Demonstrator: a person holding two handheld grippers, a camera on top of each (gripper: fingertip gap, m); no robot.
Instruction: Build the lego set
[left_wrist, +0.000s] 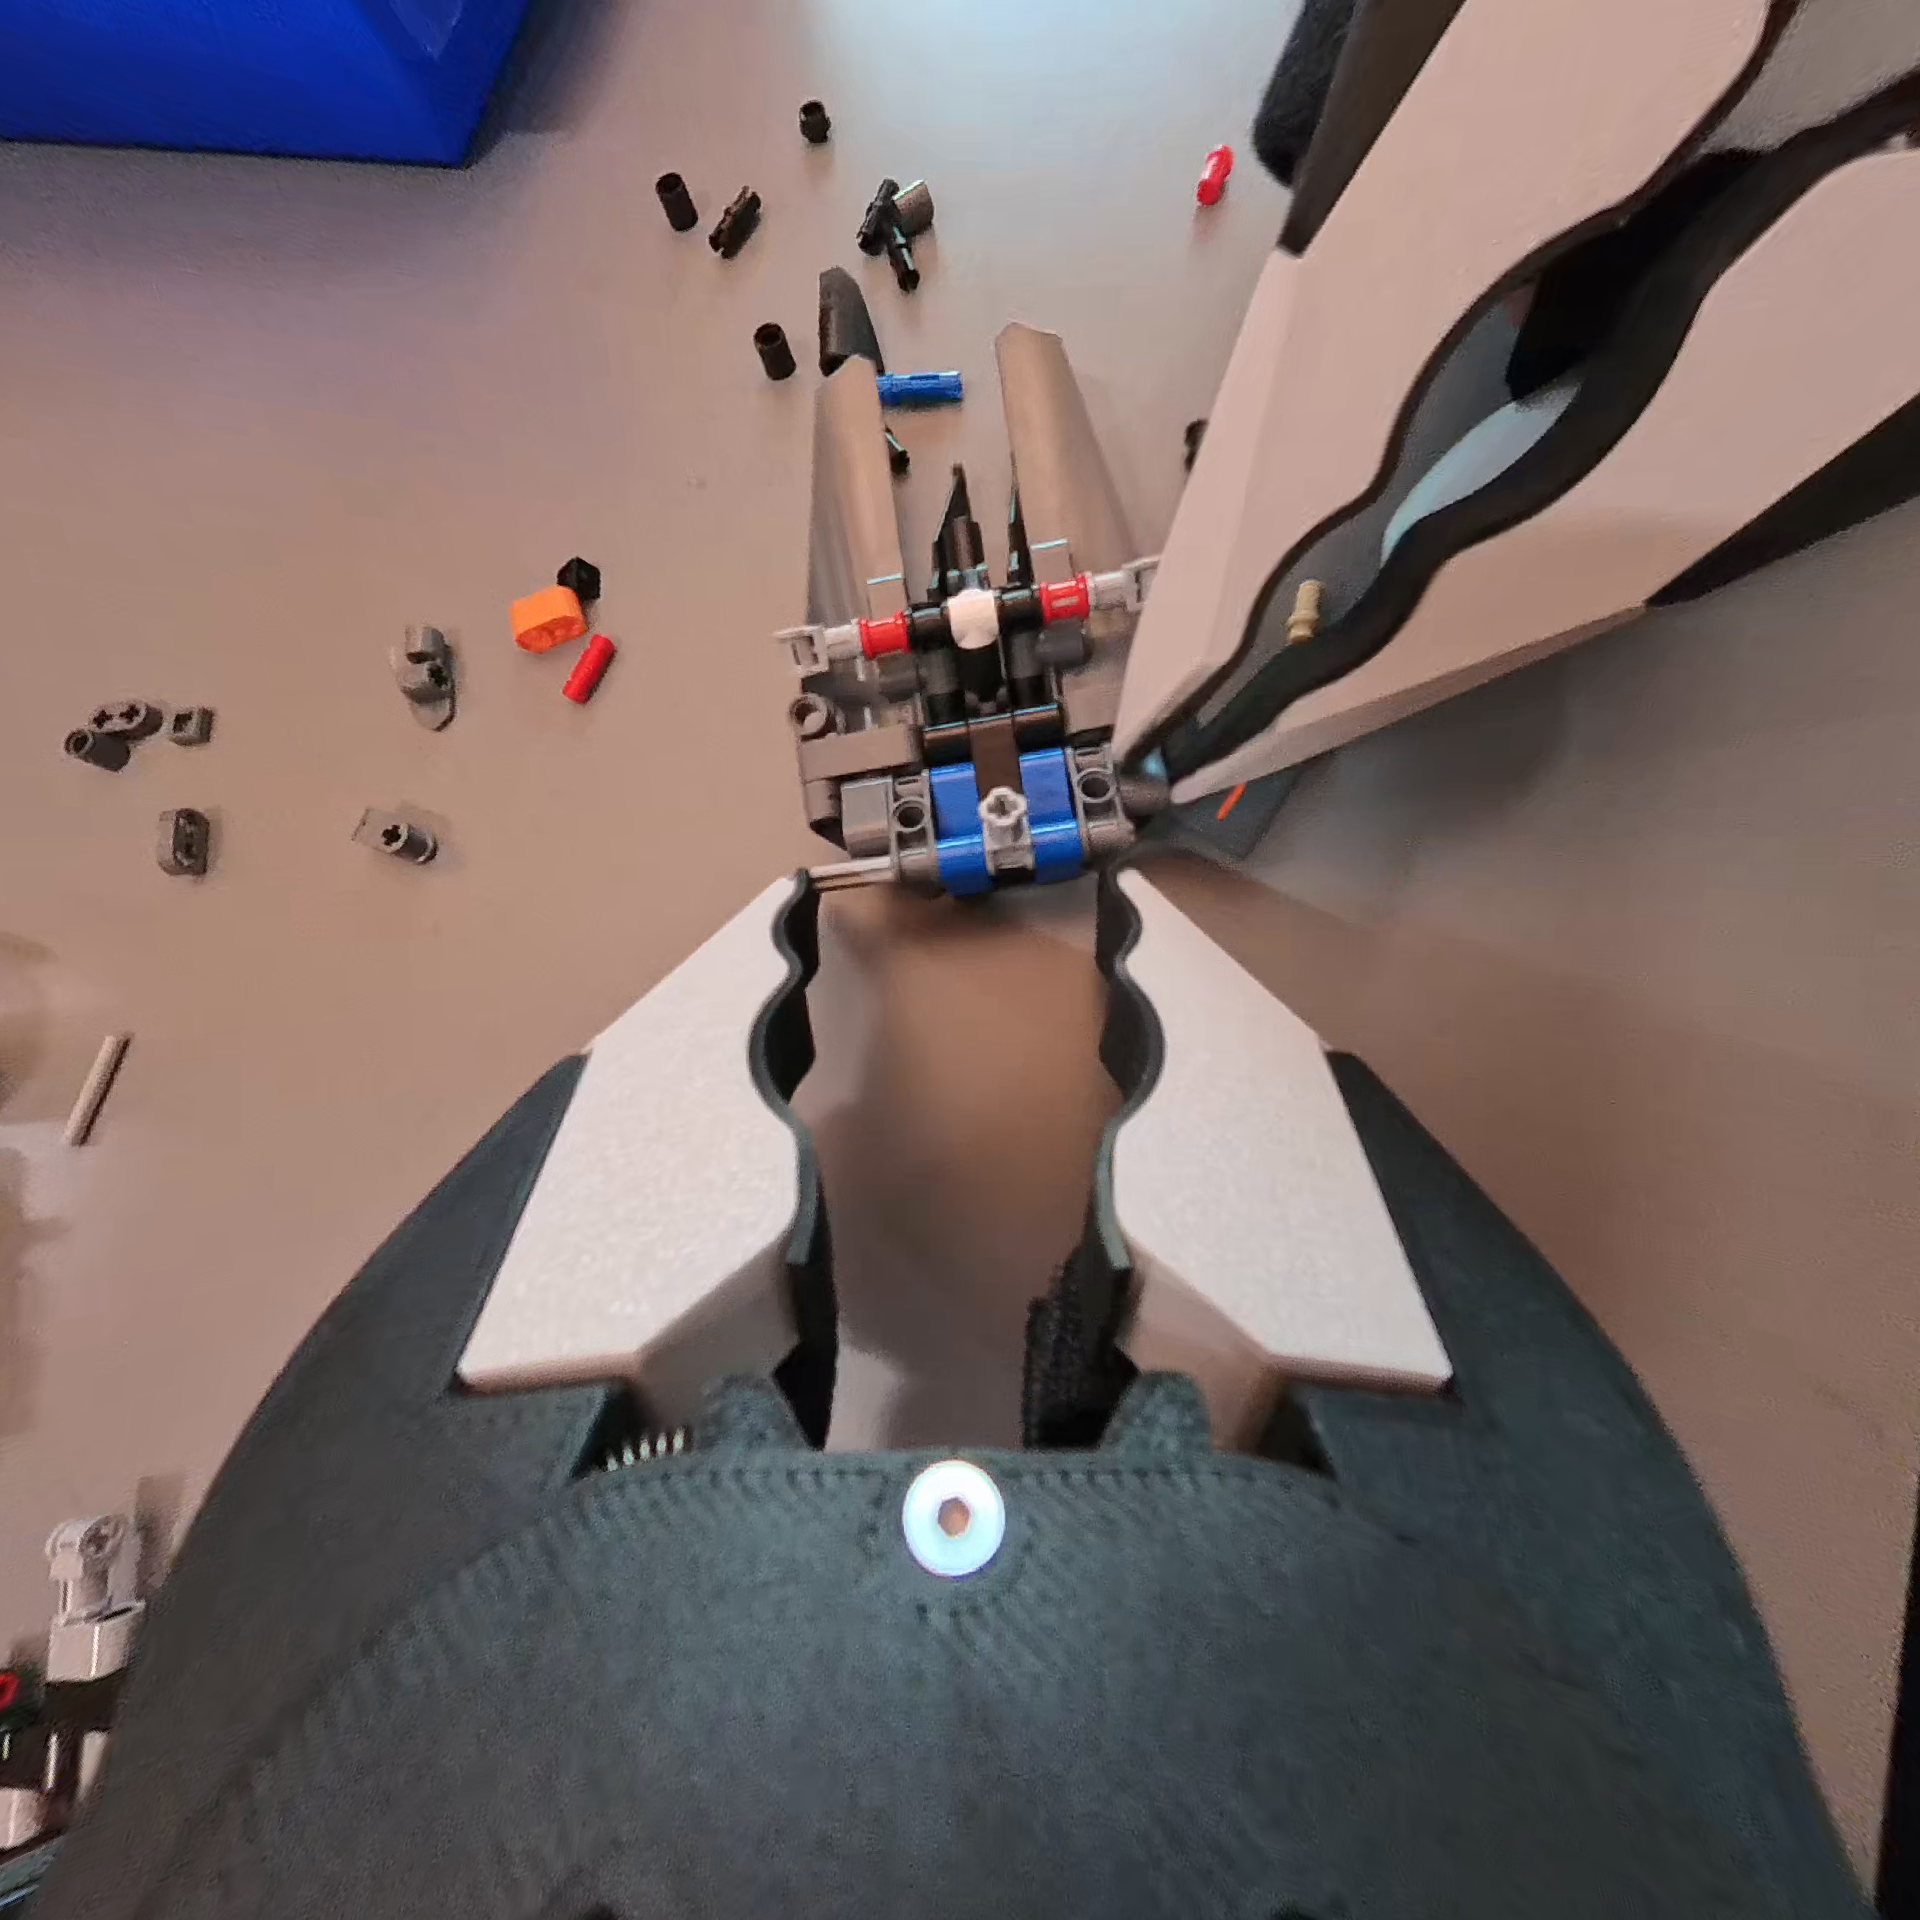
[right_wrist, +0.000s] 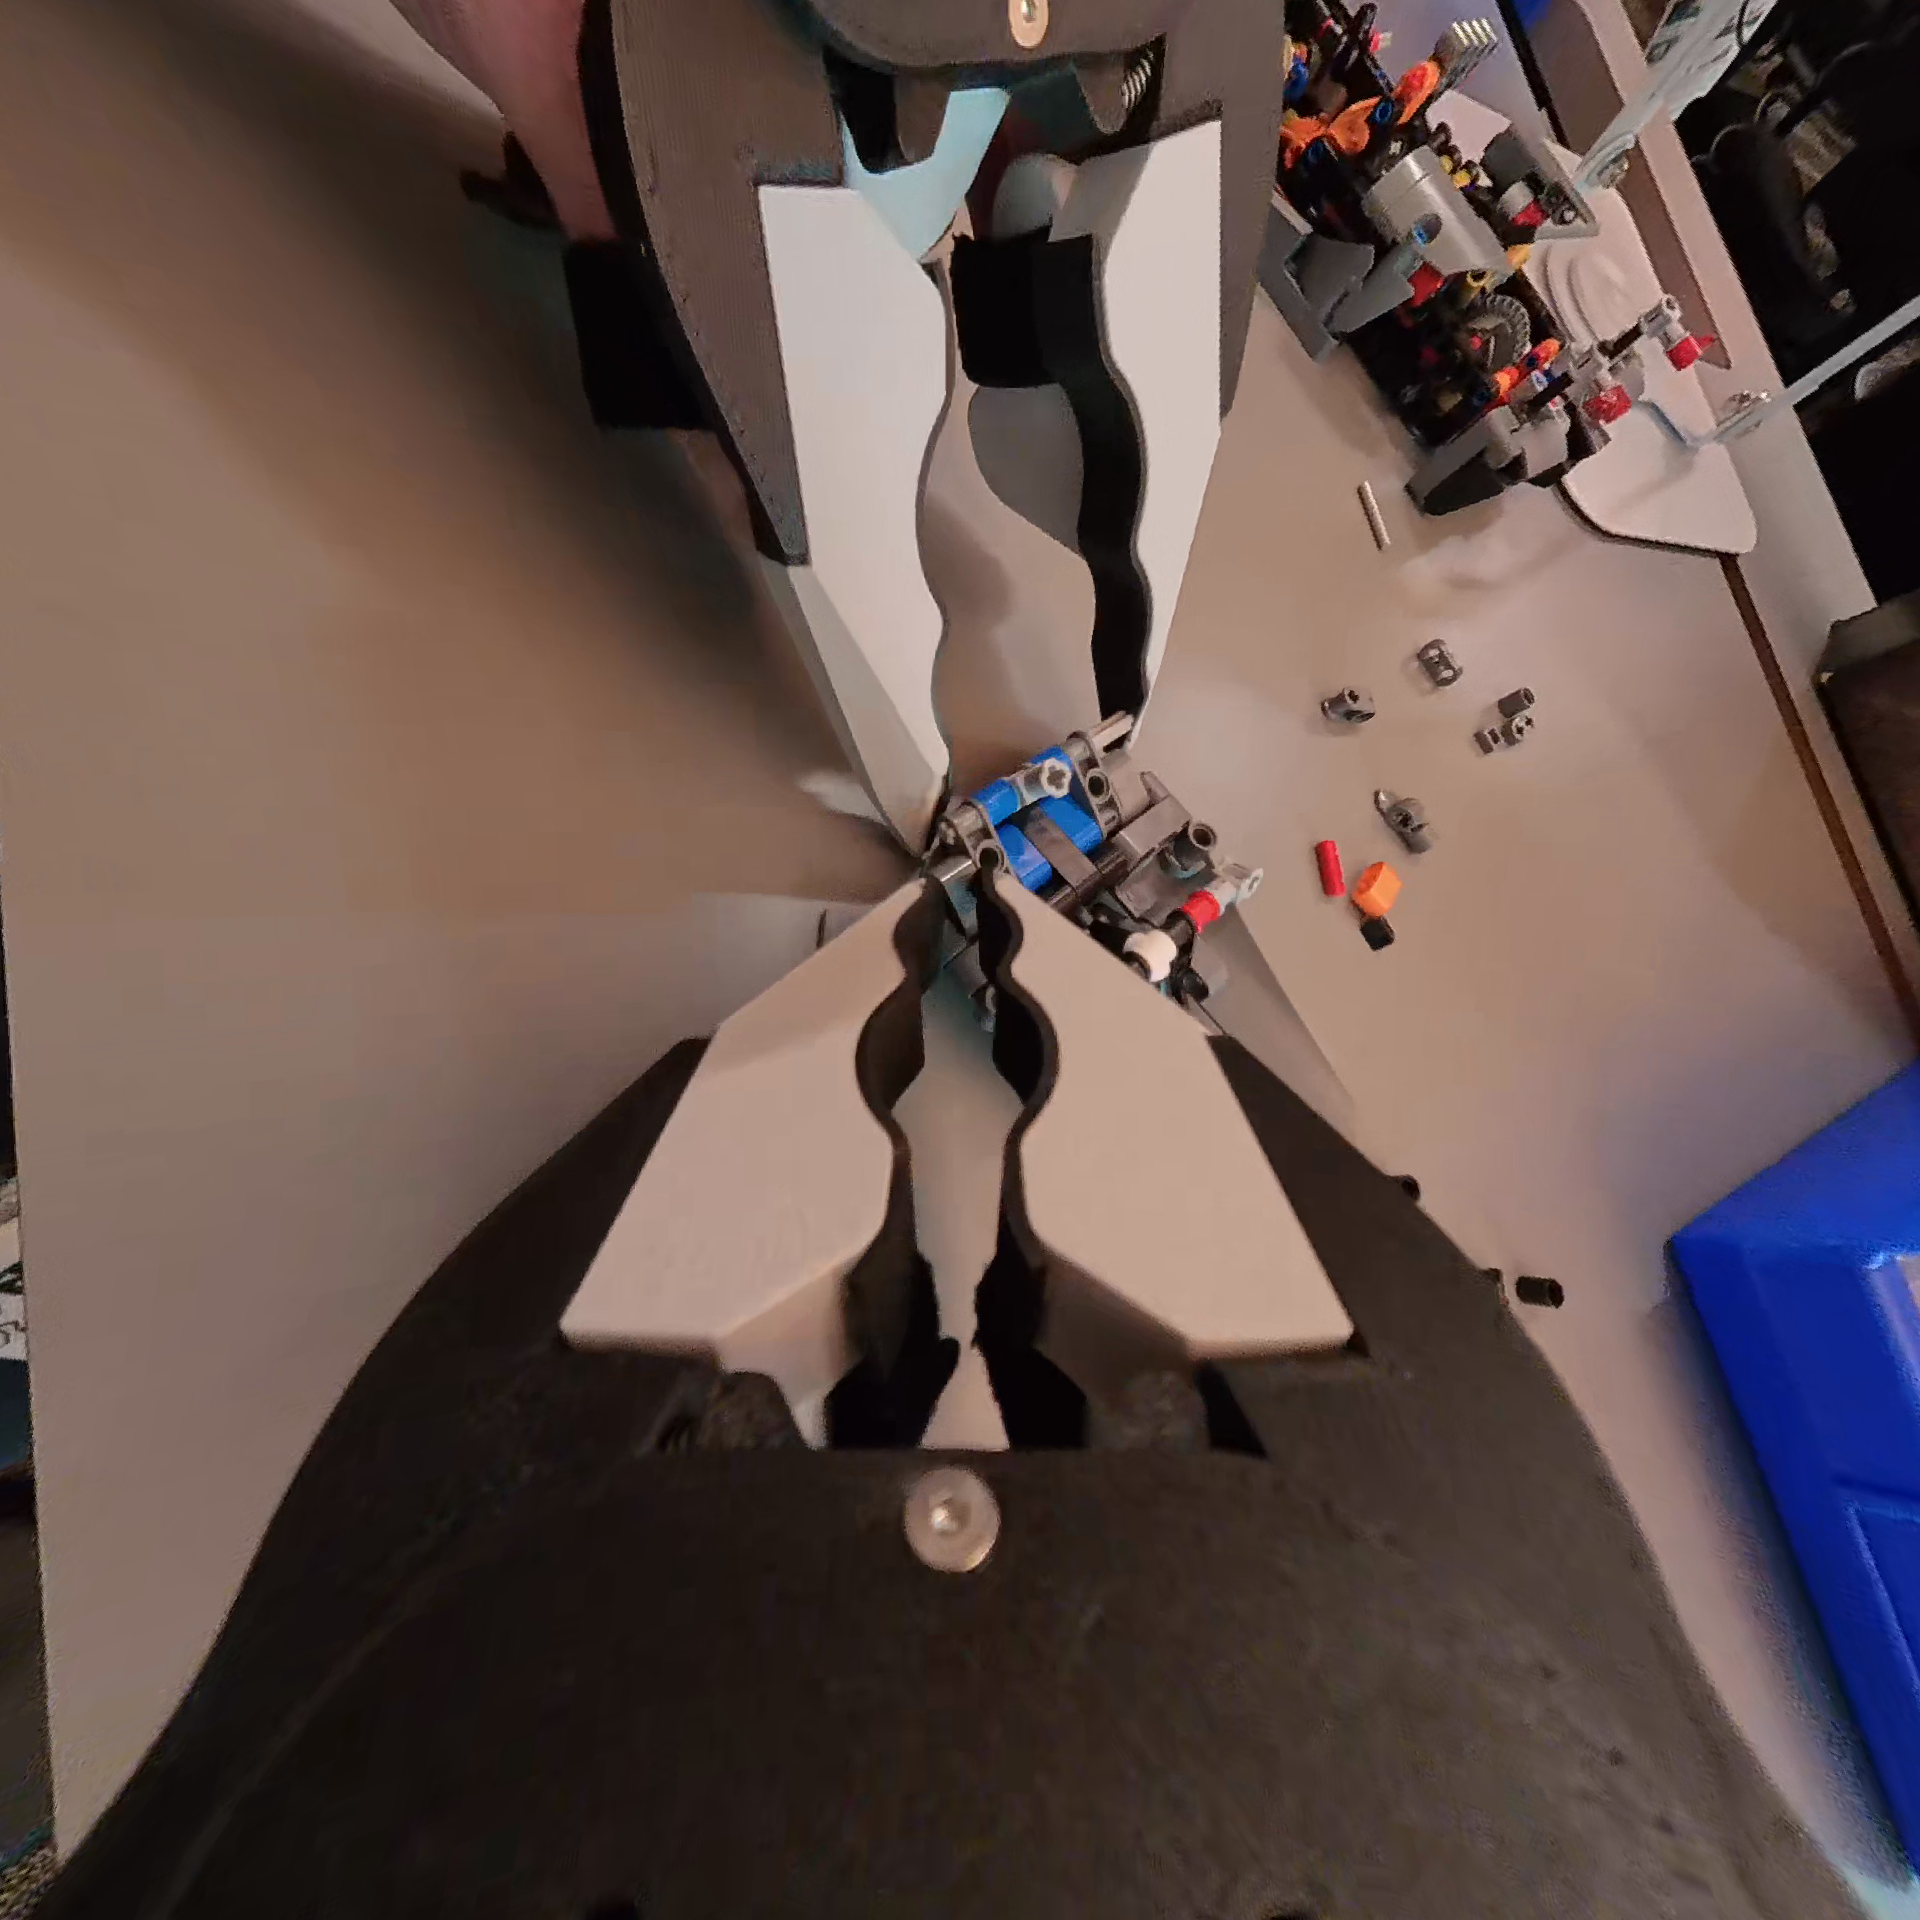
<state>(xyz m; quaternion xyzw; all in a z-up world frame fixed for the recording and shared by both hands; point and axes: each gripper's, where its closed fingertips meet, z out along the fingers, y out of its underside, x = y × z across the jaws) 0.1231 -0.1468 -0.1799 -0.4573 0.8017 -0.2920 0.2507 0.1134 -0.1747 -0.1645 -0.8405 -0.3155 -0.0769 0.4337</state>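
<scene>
We see the lego model (left_wrist: 961, 717) lying on the surface (left_wrist: 416, 468), long axis pointing straight away from our left gripper (left_wrist: 956, 914), its blue end nearest. Left fingers (left_wrist: 717, 997) are spread, empty, just short of that end. Right gripper (right_wrist: 961, 904) comes in from the model's side; its fingers sit nearly pressed together at a grey corner pin, though whether they pinch it we cannot tell. Loose parts, including an orange piece (left_wrist: 545, 620) and a red pin (left_wrist: 589, 668), lie well to the left, clear of the approach.

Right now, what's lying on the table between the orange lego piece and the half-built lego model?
Only one loose red pin beside the orange piece; otherwise bare table up to the model. The left wrist view shows it best.
</scene>
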